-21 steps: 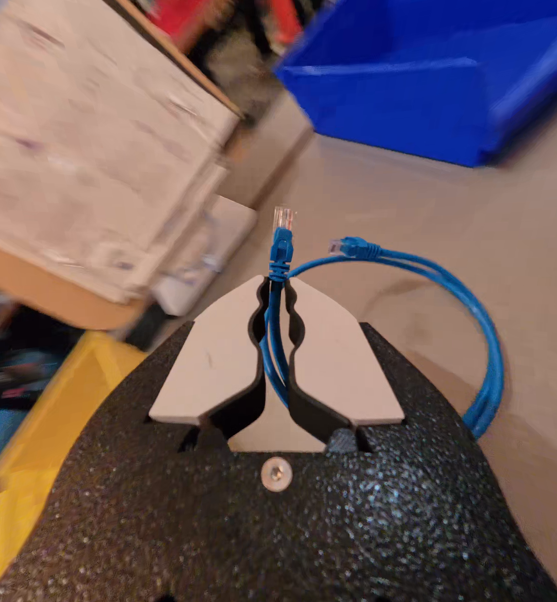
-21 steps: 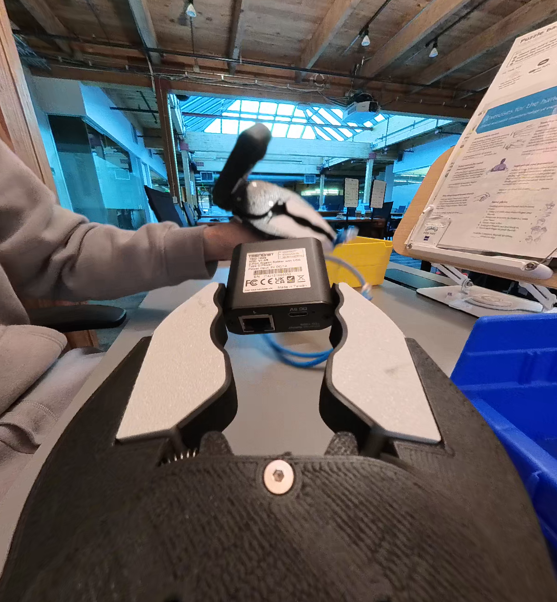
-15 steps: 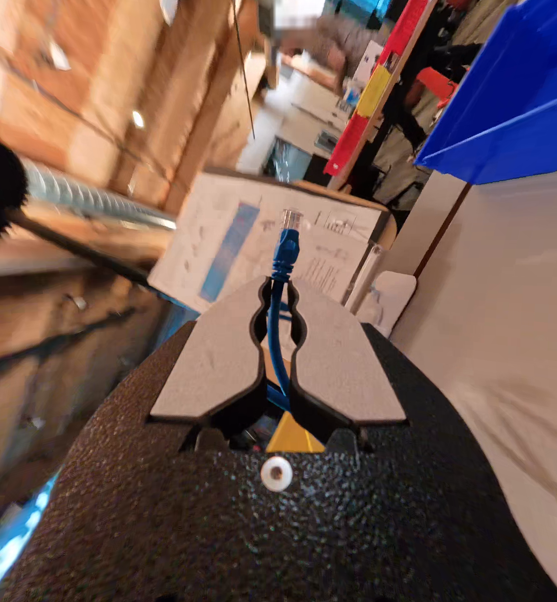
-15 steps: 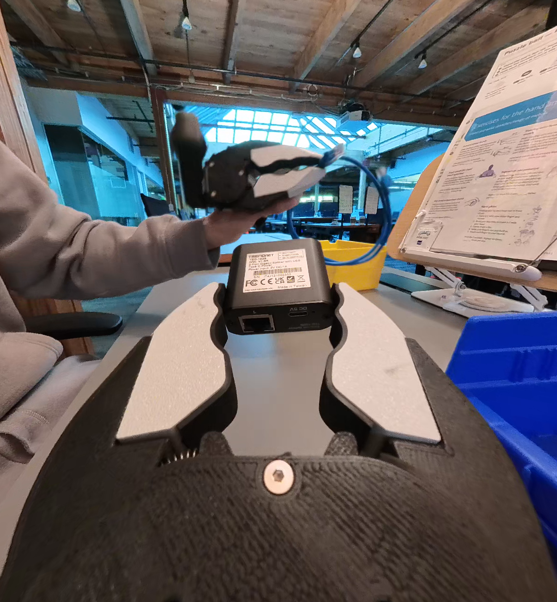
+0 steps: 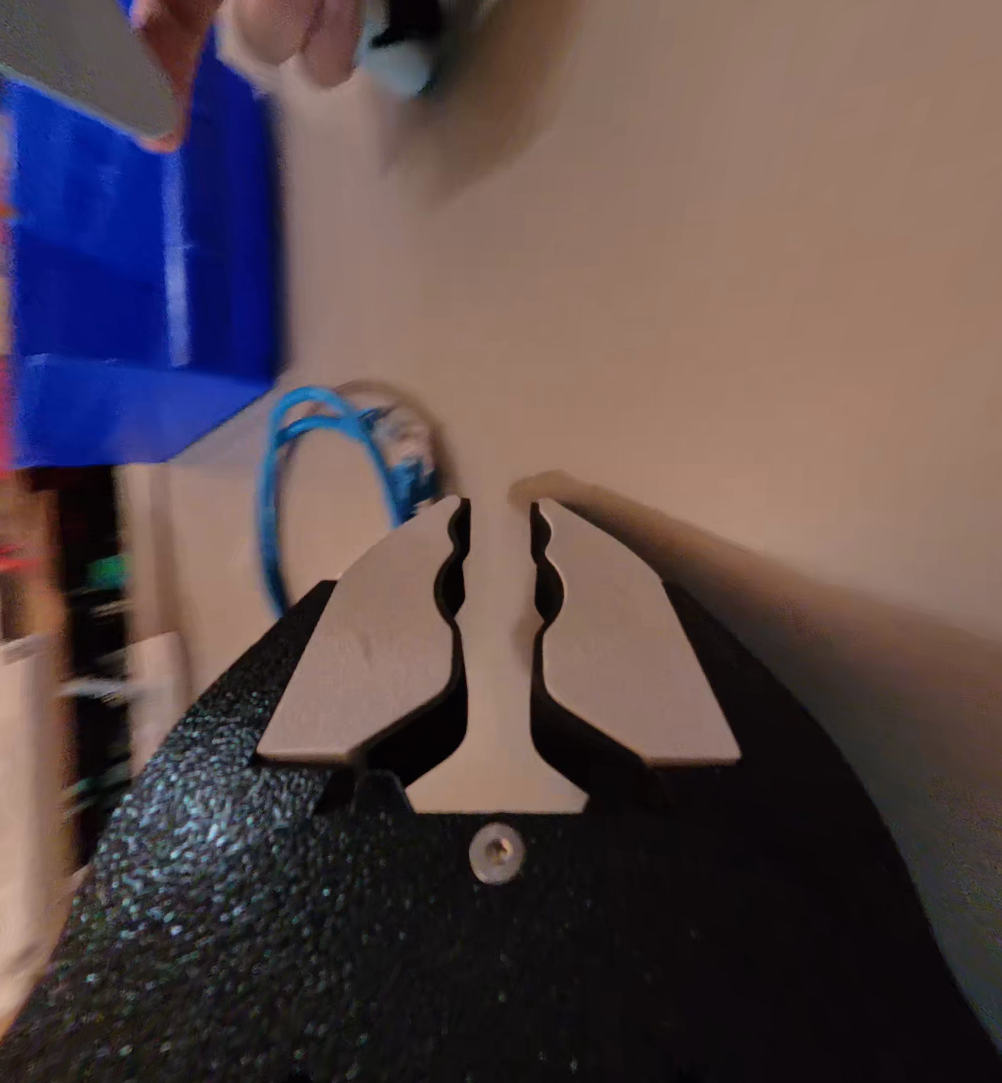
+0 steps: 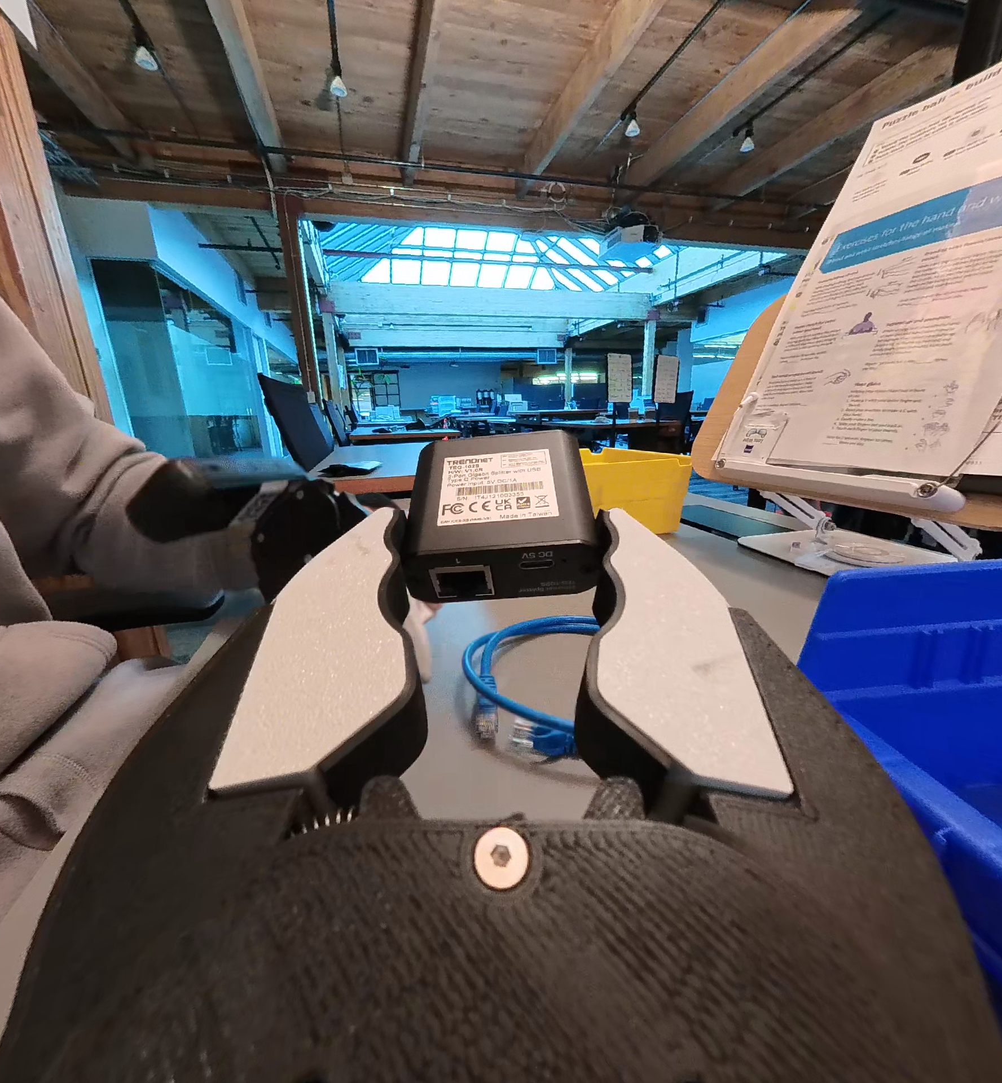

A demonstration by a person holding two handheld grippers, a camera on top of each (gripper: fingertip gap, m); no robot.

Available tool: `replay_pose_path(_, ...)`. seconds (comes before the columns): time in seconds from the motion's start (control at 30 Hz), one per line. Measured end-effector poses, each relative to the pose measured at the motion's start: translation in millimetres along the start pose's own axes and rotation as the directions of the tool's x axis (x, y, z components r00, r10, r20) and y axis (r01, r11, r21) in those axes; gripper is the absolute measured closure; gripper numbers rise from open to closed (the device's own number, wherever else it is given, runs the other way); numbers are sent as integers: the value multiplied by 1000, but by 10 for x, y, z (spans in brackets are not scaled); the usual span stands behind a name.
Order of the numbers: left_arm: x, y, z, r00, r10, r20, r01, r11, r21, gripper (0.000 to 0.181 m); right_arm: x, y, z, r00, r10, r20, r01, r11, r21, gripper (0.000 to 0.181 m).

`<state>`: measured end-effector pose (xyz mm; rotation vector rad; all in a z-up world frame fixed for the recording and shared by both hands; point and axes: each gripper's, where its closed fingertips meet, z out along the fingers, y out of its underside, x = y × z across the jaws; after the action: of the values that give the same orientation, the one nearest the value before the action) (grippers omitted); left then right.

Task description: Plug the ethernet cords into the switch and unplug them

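A: What has the right claw (image 6: 498,562) got?
B: It is closed on the switch (image 6: 501,516), a small black box pinched between the fingertips and held above the counter (image 6: 739,562). The labelled face is up and a port faces the camera. The far end of the box is hidden.

A: And the left claw (image 5: 500,516)?
B: Its fingers stand slightly apart with nothing between them; only bare counter (image 5: 721,293) shows through the gap. That view is heavily blurred.

A: Where is the cord?
B: The blue cord (image 6: 510,674) lies looped on the counter below the switch, seen through the right claw's gap. Both plugs rest near each other at the near side of the loop, a little smeared. The right finger covers part of the loop. In the left view the cord (image 5: 323,445) lies just beyond the left fingertip, too blurred to make out the plugs clearly.

A: Anything around that?
B: A blue bin (image 6: 926,703) sits at the right, cut off by the edge. A yellow bin (image 6: 633,486) is behind the switch, partly hidden. A stand with printed pages (image 6: 909,351) rises at the far right. A grey sleeve (image 6: 35,469) fills the left edge, and the left claw's black body (image 6: 241,510) shows beside it, mostly hidden behind the right claw's finger.
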<state>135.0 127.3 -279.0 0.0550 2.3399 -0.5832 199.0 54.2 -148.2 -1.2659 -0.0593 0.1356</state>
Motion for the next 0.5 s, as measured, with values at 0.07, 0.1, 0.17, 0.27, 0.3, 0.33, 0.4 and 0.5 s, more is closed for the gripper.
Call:
replay_pose_path(0.07,40,-155,-98,984,-116,-134,126,990,68,155,-1,1,1,1000,2,2,-2,1000,-1,119)
replay_pose_path(0.1,-10,-188,-143,969,-175,-175,191,978,80,159,0,2,2,1000,3,2,-3,1000,-3,119)
replay_pose_path(0.17,-168,-153,-185,928,-289,-234,309,950,50,153,-4,6,6,1000,2,4,-2,1000,-5,119)
replay_pose_path(0.27,-434,2,-142,863,-426,-271,439,898,-15,152,-8,12,10,1000,-1,5,1,1000,-11,119)
replay_pose_path(0.3,-525,74,-94,861,-448,-241,452,891,-39,152,-11,13,10,1000,-3,6,3,1000,-11,119)
replay_pose_path(0.33,-534,128,-49,859,-446,-253,445,893,-65,153,-10,12,9,1000,-2,5,3,1000,-10,119)
replay_pose_path(0.4,-462,178,32,832,-452,-321,440,891,-115,156,-10,6,5,1000,-2,6,2,1000,-6,119)
replay_pose_path(0.5,-414,165,94,771,-491,-405,475,867,-148,162,-14,7,5,1000,-1,10,2,1000,-7,119)
